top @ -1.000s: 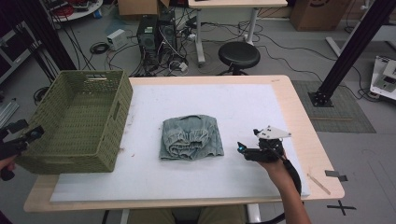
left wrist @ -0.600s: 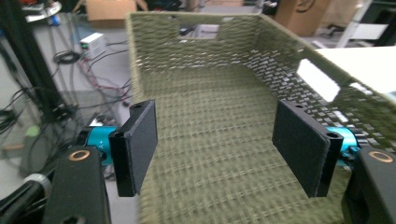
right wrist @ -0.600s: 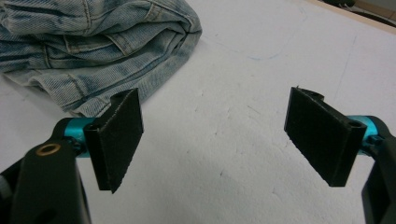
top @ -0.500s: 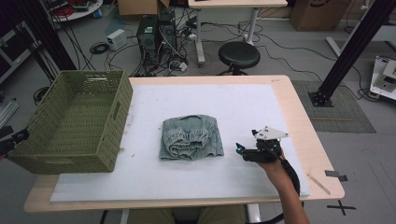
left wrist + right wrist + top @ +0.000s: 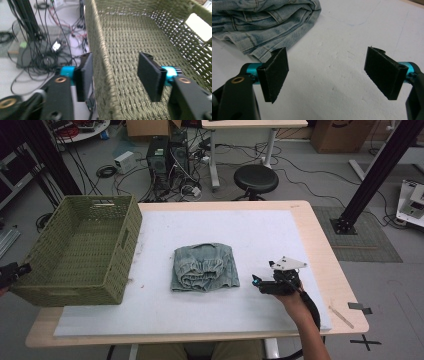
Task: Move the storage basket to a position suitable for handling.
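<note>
A: Currently the folded denim garment (image 5: 204, 267) lies flat near the middle of the white worktop (image 5: 280, 230), untouched by either tool. The green woven basket (image 5: 80, 251) stands at the worktop's left end, well apart from the garment, and looks to have nothing in it.

B: Right gripper (image 5: 264, 284) state?

A: It rests low just to the right of the garment, pointing at it. In the right gripper view the fingers (image 5: 275, 73) stand wide apart with bare worktop between them; the near corner of the denim sits just beyond the left-hand one. No grasp.

B: And the left gripper (image 5: 120, 75)?

A: In the left gripper view its fingers are wide too, straddling the basket's near wall, one outside and one inside. Whether they touch the weave cannot be told. In the high view it shows at the far left edge, by the basket's corner.

B: Progress, then?

A: Judged early. The garment appears folded already; what remains, most likely, is to close on it, lift it and set it in the basket. Neither the lift nor the transfer has begun.
</note>
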A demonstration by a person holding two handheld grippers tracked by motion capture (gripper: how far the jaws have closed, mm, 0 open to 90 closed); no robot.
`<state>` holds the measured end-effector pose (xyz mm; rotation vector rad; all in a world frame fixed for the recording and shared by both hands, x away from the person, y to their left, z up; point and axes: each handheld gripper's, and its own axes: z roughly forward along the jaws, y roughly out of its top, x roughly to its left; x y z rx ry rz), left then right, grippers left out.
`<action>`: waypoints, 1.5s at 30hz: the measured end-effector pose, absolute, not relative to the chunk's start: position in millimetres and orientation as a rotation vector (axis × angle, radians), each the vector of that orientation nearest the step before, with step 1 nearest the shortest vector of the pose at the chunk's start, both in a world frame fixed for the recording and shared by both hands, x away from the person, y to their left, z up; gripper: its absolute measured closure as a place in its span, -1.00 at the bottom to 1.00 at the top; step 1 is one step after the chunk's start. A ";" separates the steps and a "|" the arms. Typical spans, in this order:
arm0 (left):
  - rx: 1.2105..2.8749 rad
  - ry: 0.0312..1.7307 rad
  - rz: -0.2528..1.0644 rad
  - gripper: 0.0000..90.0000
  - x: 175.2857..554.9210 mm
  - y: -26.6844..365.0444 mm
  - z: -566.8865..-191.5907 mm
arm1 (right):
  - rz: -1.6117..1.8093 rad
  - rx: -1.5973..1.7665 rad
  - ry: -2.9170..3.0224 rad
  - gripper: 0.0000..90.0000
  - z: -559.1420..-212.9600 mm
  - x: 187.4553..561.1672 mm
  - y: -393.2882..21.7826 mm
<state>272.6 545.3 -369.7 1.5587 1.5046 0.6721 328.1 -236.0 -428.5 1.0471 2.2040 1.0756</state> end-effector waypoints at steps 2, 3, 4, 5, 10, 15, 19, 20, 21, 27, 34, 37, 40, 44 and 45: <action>1.564 1.529 0.656 0.18 275.6 545.9 -370.5 | 1.072 1.049 2.208 -0.55 -429.0 328.0 -235.5; 1.571 1.549 0.661 0.28 277.0 545.6 -370.7 | 1.072 1.048 2.208 -0.55 -428.8 327.9 -235.1; 1.569 1.576 0.659 0.33 278.7 545.3 -371.0 | 1.071 1.048 2.207 -0.55 -428.6 327.9 -234.9; 1.558 1.594 0.646 0.39 279.9 545.3 -371.0 | 1.071 1.050 2.204 -0.55 -428.7 327.9 -234.8; 1.580 1.590 0.639 0.68 281.0 543.2 -367.9 | 1.071 1.061 2.200 -0.55 -430.0 328.6 -237.1; 1.585 1.623 0.633 0.82 281.2 541.8 -366.8 | 1.074 1.050 2.202 -0.55 -429.4 328.6 -236.6; 1.581 1.634 0.637 0.85 281.0 540.7 -366.4 | 1.063 1.049 2.206 -0.55 -430.0 328.8 -236.0; 1.584 1.636 0.641 0.85 280.8 540.3 -366.1 | 1.064 1.052 2.206 -0.55 -430.2 328.8 -235.9; 1.587 1.635 0.644 0.86 280.5 540.0 -365.9 | 1.062 1.053 2.204 -0.55 -430.5 329.0 -235.9; 1.580 1.632 0.645 0.86 276.0 537.7 -365.9 | 1.057 1.067 2.198 -0.55 -431.4 329.0 -237.8; 1.586 1.619 0.651 0.84 265.3 535.8 -366.7 | 1.057 1.080 2.197 -0.55 -432.2 329.1 -239.1; 1.584 1.624 0.654 0.84 265.7 535.5 -366.7 | 1.058 1.070 2.202 -0.55 -431.8 328.9 -238.0; 1.585 1.628 0.657 0.84 267.6 537.1 -366.4 | 1.058 1.069 2.205 -0.55 -432.0 329.0 -237.7; 1.576 1.636 0.651 0.85 272.1 540.8 -366.3 | 1.058 1.070 2.206 -0.55 -432.3 329.5 -236.3; 1.573 1.635 0.652 0.86 272.8 541.1 -366.4 | 1.061 1.065 2.207 -0.55 -432.3 329.8 -236.1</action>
